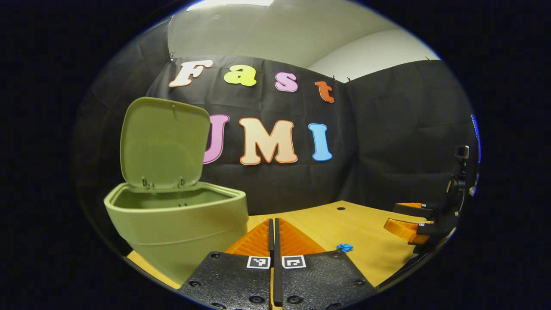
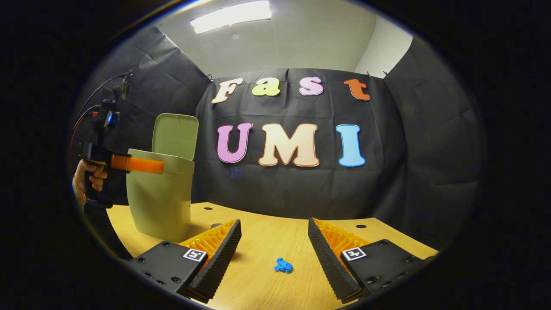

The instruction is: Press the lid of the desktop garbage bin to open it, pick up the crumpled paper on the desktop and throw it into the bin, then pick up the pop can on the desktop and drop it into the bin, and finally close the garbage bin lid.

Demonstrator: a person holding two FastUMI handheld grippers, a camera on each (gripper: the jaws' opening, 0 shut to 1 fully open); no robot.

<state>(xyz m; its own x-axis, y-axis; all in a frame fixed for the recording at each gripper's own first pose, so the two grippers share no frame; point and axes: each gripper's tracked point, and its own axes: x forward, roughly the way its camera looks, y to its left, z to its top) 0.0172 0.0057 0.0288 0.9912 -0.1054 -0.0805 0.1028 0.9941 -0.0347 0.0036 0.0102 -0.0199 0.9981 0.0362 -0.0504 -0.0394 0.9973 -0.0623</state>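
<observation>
The small crumpled blue paper lies mid-worktop, ahead of the right gripper, whose fingers are spread; it looks light and soft, best pinched across its middle. The left gripper, fingers pressed together, is beside the olive-green plastic bin near the worktop's left edge, its lid upright. The worktop is pale wood, hung round with black cloth.

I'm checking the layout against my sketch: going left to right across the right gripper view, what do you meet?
Hand holding the left tongs → green bin with its lid up → small blue scrap on the table.
</observation>
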